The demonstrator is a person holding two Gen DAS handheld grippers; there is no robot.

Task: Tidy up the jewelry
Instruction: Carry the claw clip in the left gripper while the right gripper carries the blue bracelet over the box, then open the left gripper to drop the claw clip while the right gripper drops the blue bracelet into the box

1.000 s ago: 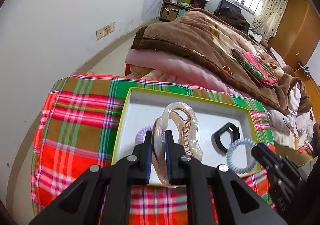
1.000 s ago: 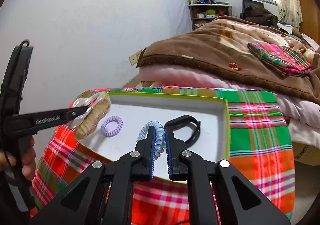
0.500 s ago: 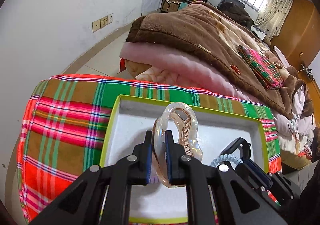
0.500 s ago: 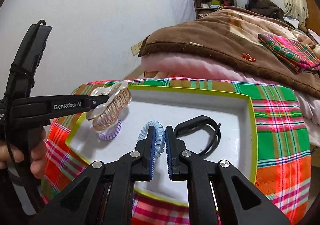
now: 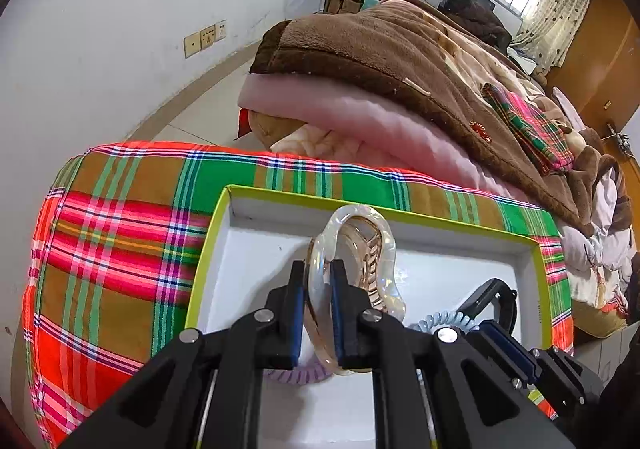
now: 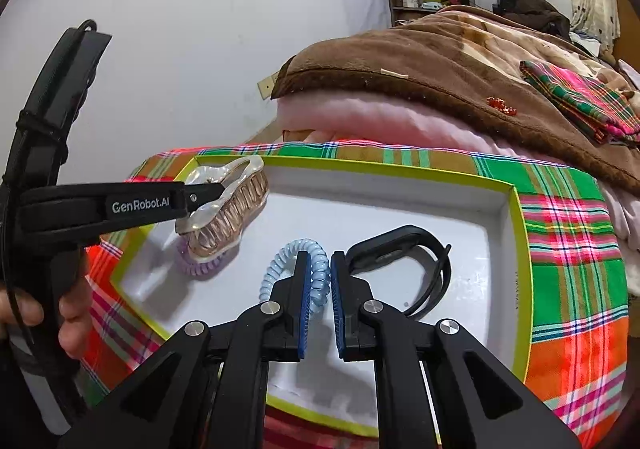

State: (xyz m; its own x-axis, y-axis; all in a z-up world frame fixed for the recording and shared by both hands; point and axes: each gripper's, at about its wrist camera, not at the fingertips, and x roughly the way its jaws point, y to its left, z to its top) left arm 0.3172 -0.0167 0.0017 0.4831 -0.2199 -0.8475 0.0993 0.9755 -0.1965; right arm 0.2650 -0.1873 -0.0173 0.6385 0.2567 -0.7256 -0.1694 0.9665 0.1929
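The left tongs (image 5: 318,305) are clamped on a clear, pearly hair claw (image 5: 360,273) with rose-gold teeth; its long axis runs forward, away from the tongs, teeth to the right; it hangs low over a lilac coil tie (image 6: 200,267) in the white tray (image 6: 508,233); the right tongs (image 6: 319,289) pinch a pale-blue coil tie (image 6: 294,249) standing on edge; a black band (image 6: 404,253) lies just right; plaid cloth (image 6: 568,249) covers the worktop.

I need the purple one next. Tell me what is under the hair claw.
Under the hair claw held by the left gripper lies the purple spiral hair tie, on the white tray floor. The claw covers most of it; whether they touch is unclear.
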